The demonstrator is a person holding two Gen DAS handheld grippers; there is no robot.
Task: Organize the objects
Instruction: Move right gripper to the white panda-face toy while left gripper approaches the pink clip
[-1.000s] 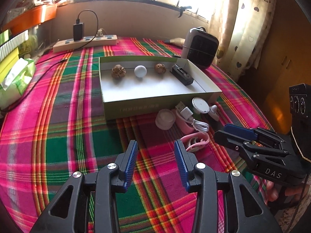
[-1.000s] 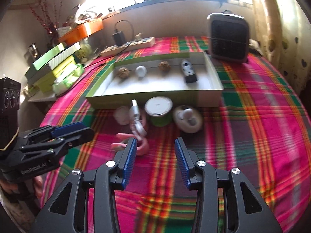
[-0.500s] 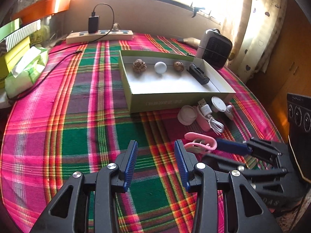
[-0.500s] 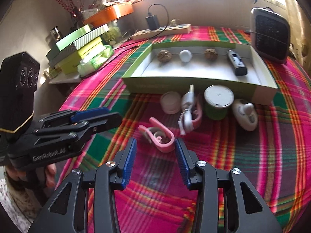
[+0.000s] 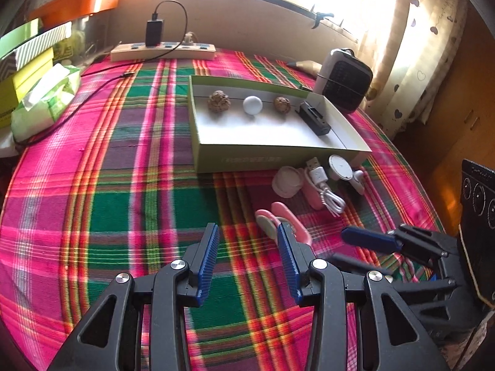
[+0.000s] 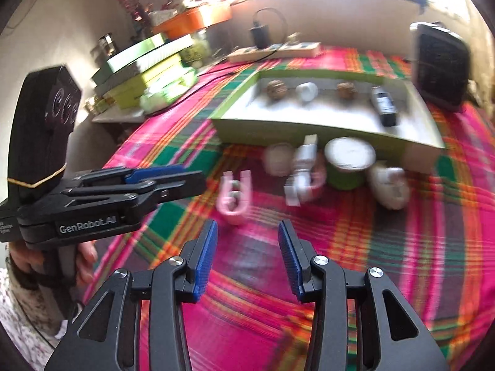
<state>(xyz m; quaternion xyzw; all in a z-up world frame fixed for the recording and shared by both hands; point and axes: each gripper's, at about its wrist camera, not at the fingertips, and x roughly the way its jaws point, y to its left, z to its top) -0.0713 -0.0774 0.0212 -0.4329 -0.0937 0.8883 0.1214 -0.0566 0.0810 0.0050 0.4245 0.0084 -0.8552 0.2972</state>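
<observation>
On the plaid tabletop (image 5: 123, 185), both the left gripper (image 5: 247, 241) and right gripper (image 6: 247, 238) hover empty with jaws apart near the pink clip (image 6: 233, 198), seemingly next for the green tray (image 5: 278, 160) beyond.

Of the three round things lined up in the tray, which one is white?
The middle ball in the tray; the lumpy ones either side are brown.

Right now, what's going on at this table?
A person holds a gripper in each hand over a plaid tablecloth. The left gripper and right gripper are both open and empty. A pink clip and other small items lie outside the box, which already holds four things.
</observation>
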